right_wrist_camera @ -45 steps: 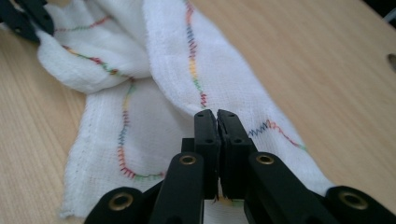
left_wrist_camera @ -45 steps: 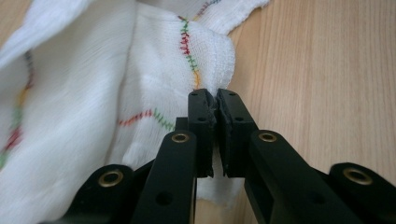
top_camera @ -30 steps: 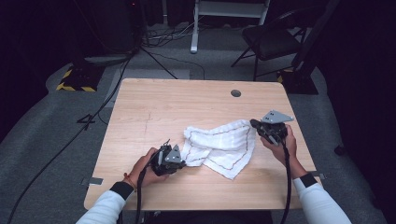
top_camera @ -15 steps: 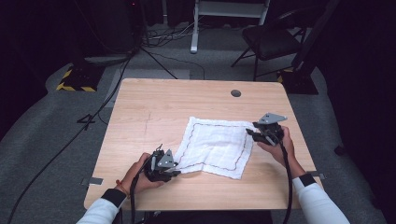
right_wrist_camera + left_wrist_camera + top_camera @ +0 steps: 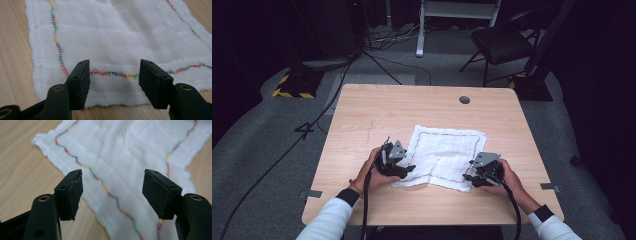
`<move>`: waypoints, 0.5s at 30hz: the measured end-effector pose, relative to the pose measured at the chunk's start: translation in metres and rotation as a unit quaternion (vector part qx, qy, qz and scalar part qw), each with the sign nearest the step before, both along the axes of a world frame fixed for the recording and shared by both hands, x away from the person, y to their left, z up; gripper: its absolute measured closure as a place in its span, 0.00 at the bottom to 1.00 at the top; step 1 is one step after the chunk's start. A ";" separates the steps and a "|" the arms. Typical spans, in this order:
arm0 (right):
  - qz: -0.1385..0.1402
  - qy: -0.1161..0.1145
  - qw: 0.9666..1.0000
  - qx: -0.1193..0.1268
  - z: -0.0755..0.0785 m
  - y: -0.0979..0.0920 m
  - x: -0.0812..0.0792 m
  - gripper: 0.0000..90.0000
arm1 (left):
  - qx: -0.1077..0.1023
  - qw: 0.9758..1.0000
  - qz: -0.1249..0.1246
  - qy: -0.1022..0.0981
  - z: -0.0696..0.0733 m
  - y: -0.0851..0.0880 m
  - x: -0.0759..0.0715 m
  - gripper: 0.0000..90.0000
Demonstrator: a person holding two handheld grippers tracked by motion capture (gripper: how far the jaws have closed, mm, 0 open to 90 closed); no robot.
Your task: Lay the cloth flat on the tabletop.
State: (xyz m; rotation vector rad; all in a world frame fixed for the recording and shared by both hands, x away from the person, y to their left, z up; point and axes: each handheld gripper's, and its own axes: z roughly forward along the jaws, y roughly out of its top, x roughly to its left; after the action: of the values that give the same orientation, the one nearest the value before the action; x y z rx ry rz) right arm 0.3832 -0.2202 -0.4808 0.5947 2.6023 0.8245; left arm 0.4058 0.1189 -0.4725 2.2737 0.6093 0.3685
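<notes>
The cloth now lies spread flat; both hand-held grippers have just opened, seemingly releasing it.

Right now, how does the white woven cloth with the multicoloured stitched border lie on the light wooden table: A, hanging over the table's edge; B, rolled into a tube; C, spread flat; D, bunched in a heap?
C: the white cloth lies spread flat on the wooden table, its stitched border visible all round.

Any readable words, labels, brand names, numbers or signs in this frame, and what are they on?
None can be read.
The white cloth carries only a wavy line of coloured stitching, no letters.
The black-and-yellow hazard stripes on the floor base are a warning pattern without words.
</notes>
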 end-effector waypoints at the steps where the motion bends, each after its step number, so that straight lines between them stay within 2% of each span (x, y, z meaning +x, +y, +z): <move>1: 0.001 0.001 1.000 0.001 -0.001 -0.001 0.001 0.47 | 0.002 1.000 0.000 0.001 -0.002 -0.004 0.007 0.36; 3: 0.002 0.007 1.000 0.006 -0.001 -0.003 0.001 0.46 | -0.009 1.000 -0.008 0.011 -0.007 -0.010 0.018 0.39; 5: 0.001 0.007 1.000 0.007 -0.002 -0.008 0.001 0.46 | 0.010 1.000 -0.003 0.020 -0.013 -0.017 0.028 0.40; 7: -0.004 0.011 1.000 0.012 -0.002 -0.014 0.000 0.45 | 0.014 1.000 0.005 0.023 -0.016 -0.020 0.034 0.40; 10: -0.020 0.007 1.000 -0.001 -0.001 -0.021 -0.002 0.41 | 0.031 0.999 0.001 0.023 -0.020 -0.021 0.037 0.40; 12: -0.028 0.000 0.999 -0.019 0.001 -0.026 -0.004 0.41 | 0.027 0.999 0.001 0.030 -0.020 -0.019 0.036 0.43; 15: -0.040 -0.001 0.999 -0.020 0.001 -0.034 -0.008 0.41 | 0.036 0.999 0.004 0.025 -0.019 -0.015 0.032 0.43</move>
State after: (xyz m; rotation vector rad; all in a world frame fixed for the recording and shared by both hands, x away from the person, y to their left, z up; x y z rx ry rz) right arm 0.3753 -0.2542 -0.4800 0.6812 2.5691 0.7450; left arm 0.4382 0.1037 -0.4919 2.3560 0.6392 0.3432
